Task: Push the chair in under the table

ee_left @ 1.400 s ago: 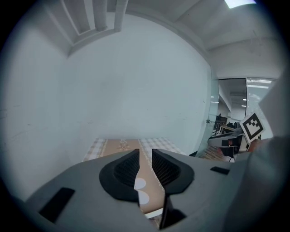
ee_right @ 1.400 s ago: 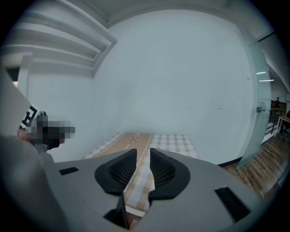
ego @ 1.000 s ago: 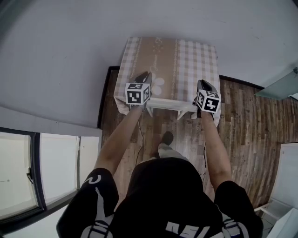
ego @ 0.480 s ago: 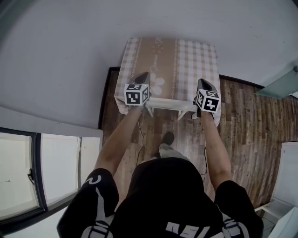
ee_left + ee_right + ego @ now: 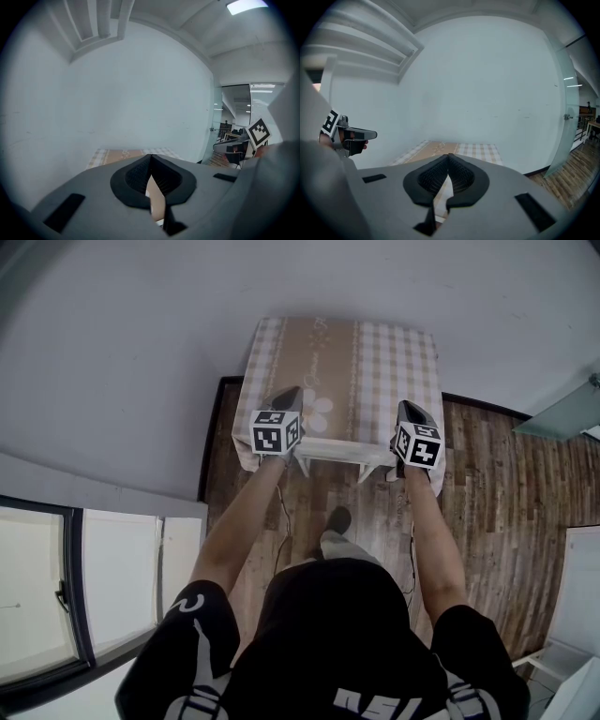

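Left claw (image 5: 291, 396) and right claw (image 5: 407, 410) are closed, empty, at the white chair (image 5: 342, 452); checked cloth (image 5: 398, 362) covers the bench (image 5: 330, 352).

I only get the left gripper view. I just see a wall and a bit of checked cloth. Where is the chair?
Observer: The head view shows the white chair just below both grippers, with its back close to the near edge of the table.
Operator: Where does my left gripper sit on it?
Observer: The left gripper is over the left end of the chair's back, and the right gripper is over the right end.
Operator: Are the other one's fingers open?
Observer: No. In the right gripper view its fingers are shut, with the tips together.
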`<act>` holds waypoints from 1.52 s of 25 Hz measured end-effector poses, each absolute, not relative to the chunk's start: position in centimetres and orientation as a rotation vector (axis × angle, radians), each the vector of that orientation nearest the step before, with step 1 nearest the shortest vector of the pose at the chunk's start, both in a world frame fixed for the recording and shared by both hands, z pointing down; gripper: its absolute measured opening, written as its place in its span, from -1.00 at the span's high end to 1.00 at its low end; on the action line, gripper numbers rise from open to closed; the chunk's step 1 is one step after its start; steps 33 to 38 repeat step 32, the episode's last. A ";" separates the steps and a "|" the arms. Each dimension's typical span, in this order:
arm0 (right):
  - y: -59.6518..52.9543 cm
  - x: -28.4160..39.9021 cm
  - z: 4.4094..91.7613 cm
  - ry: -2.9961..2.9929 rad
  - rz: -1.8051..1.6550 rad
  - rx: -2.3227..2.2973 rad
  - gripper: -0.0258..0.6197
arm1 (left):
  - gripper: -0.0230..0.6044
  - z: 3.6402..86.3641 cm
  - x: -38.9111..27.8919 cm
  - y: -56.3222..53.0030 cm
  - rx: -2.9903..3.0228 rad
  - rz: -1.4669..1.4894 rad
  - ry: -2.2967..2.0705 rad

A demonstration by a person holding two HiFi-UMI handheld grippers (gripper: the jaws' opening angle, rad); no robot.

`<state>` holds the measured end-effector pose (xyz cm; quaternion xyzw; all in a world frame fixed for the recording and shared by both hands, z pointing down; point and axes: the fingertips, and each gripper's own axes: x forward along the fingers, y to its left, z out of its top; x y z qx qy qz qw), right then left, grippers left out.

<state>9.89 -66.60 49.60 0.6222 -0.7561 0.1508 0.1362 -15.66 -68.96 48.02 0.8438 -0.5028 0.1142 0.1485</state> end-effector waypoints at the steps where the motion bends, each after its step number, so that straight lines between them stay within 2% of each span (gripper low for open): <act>1: -66.6 9.9 49.6 -2.189 0.437 1.804 0.88 | 0.84 48.0 -15.7 -69.0 2.426 0.328 -1.446; 38: -66.5 9.6 49.8 -2.169 0.412 1.802 0.88 | 0.84 48.1 -16.7 -69.0 2.444 0.339 -1.463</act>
